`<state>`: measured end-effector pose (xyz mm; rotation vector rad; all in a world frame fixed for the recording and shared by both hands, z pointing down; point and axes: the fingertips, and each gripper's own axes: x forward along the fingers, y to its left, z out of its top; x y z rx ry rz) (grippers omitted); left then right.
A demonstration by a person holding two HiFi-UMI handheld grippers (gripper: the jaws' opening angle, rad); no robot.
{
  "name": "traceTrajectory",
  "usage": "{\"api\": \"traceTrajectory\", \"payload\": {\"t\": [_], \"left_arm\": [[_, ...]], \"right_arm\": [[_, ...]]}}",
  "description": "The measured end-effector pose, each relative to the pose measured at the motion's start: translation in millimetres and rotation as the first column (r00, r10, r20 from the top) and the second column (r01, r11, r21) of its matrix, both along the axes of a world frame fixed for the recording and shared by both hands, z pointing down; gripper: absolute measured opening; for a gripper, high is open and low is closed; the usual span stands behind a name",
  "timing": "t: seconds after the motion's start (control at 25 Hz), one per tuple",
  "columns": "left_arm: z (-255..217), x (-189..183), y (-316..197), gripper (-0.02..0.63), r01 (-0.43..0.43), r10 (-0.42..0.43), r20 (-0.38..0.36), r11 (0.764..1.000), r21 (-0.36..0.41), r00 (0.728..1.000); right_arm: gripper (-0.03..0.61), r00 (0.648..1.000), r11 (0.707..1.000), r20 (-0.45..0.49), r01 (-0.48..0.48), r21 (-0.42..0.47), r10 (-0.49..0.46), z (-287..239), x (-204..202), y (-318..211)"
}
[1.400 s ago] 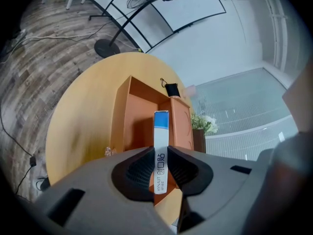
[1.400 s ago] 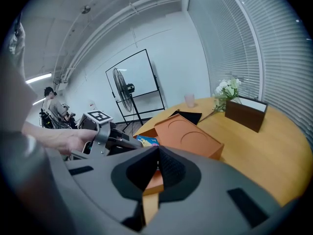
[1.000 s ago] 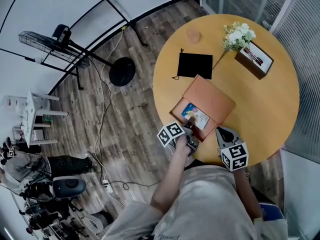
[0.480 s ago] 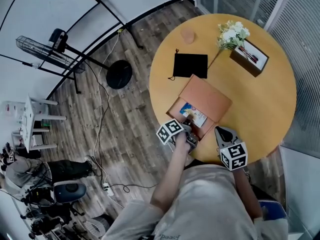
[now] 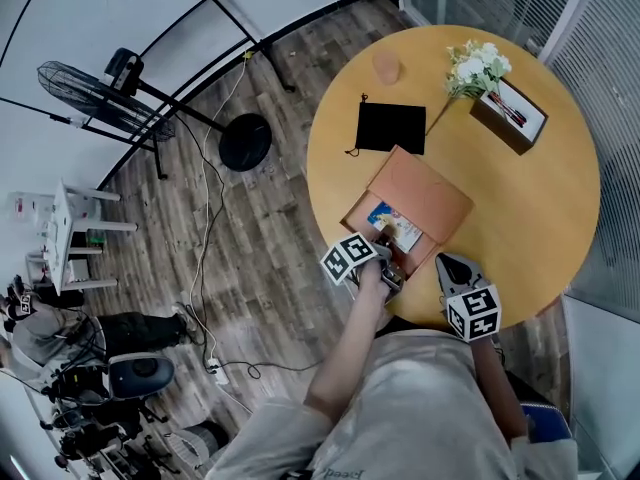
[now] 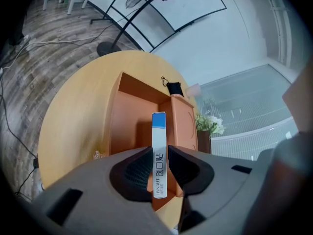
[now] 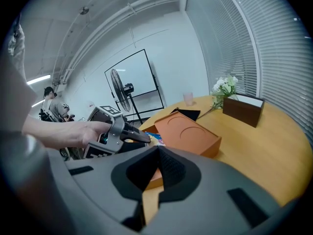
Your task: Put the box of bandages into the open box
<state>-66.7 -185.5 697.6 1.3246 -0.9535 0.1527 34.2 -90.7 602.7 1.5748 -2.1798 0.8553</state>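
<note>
Surface: round wooden table (image 5: pixel 540 198), plank floor around.
Bandage box (image 6: pixel 159 131): on edge over tray of open box (image 6: pixel 129 121), pinched by left gripper (image 6: pixel 159 153).
Right gripper (image 7: pixel 158 155): jaws together, empty.
Handling: likely light, thin card, crushable; pinch flat faces gently.

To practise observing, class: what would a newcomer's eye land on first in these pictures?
The left tool grips a slim blue-and-white bandage box at the open orange box, near the front edge of the round yellow table. Beside it the right tool sits shut and empty; white flowers stand on the far side.
</note>
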Motion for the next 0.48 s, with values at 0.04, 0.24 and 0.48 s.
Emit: {"api": "traceTrajectory", "payload": {"t": [0.04,0.24,0.48], "left_arm": [[-0.5,0.0,-0.2,0.086,0.003,-0.003,-0.008,1.000,0.001,1.000],[-3.4,-6.2,-0.2,0.103,0.011,-0.011,-0.011,1.000,-0.002,1.000],[-5.0,-5.4,1.4,0.127,0.021,-0.021,-0.020,1.000,0.002,1.000]], "right_arm": [[-0.003,1.000,1.000,0.008,0.001,-0.004,-0.001,1.9,-1.7,0.3],[-0.003,1.000,1.000,0.023,0.004,-0.016,-0.004,4.2,-6.5,2.6],[-0.003,1.000,1.000,0.024,0.008,-0.011,-0.008,6.8,-5.6,2.9]]}}
